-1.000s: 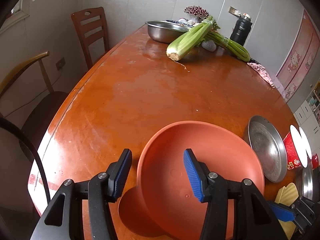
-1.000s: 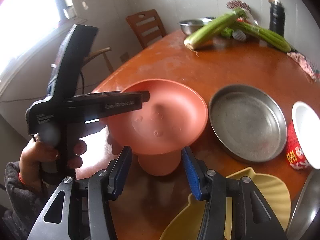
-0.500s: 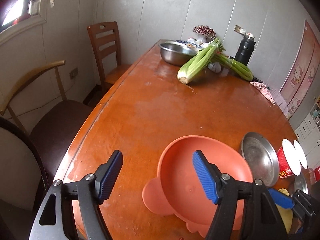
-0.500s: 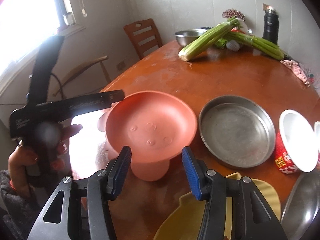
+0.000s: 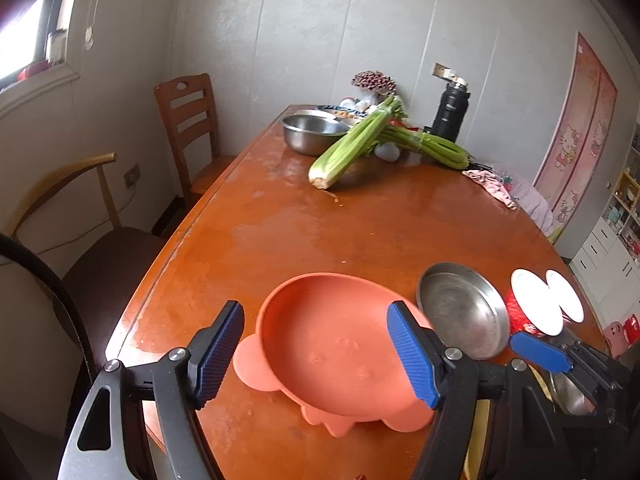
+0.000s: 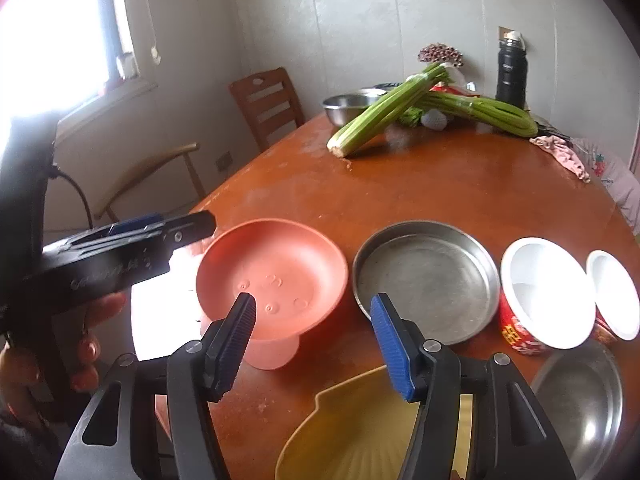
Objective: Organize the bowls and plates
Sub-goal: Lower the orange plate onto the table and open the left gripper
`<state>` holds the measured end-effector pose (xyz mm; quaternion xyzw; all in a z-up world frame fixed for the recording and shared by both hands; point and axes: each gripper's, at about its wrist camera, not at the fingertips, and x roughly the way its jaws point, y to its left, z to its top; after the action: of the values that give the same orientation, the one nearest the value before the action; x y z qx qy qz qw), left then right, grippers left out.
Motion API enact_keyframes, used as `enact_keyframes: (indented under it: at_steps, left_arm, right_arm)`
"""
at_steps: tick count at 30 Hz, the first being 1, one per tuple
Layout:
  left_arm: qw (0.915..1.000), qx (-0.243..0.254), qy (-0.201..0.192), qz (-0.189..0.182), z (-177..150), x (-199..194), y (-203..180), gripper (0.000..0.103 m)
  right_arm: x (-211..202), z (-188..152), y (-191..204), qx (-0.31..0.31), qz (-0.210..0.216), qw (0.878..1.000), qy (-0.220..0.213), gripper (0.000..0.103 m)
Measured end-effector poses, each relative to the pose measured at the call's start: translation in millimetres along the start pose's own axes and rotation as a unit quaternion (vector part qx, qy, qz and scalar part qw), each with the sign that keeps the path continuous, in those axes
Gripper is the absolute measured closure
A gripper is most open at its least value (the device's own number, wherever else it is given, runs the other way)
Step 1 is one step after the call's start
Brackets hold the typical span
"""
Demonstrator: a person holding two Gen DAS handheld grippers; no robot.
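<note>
A salmon-orange bowl (image 5: 332, 344) with round ears rests flat on the brown table (image 5: 360, 232), free of both grippers. My left gripper (image 5: 314, 308) hovers above it, open, with the bowl in view between its blue pads but well below them. In the right wrist view the bowl (image 6: 276, 276) lies ahead on the left, and the left gripper (image 6: 192, 224) sits beside its left rim. My right gripper (image 6: 313, 302) hangs over the table's near edge, its jaws opening with nothing between them. A yellow plate (image 6: 360, 432) lies just under it.
A steel plate (image 6: 428, 280) lies right of the orange bowl, then two red cups (image 6: 544, 292) and a steel bowl (image 6: 580, 400). Celery (image 5: 356, 144), a steel basin (image 5: 312, 132) and a black flask (image 5: 450, 110) stand at the far end. Chairs (image 5: 188, 120) line the left side.
The left gripper let go of the orange bowl's rim, spread its jaws and rose back. The bowl now lies flat on the table. The right gripper's jaws widened and it drew back a little.
</note>
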<state>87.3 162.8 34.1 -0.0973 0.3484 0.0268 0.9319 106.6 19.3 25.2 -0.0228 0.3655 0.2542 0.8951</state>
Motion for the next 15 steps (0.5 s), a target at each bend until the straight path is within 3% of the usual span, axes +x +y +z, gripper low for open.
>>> enact_keyframes:
  at_steps: [15]
  left_arm:
    - [0.9992,0.036,-0.011,-0.011,-6,-29,-43,0.03]
  right_arm:
    - [-43,-7,-18,0.015,-0.01,0.999,-0.027,0.04]
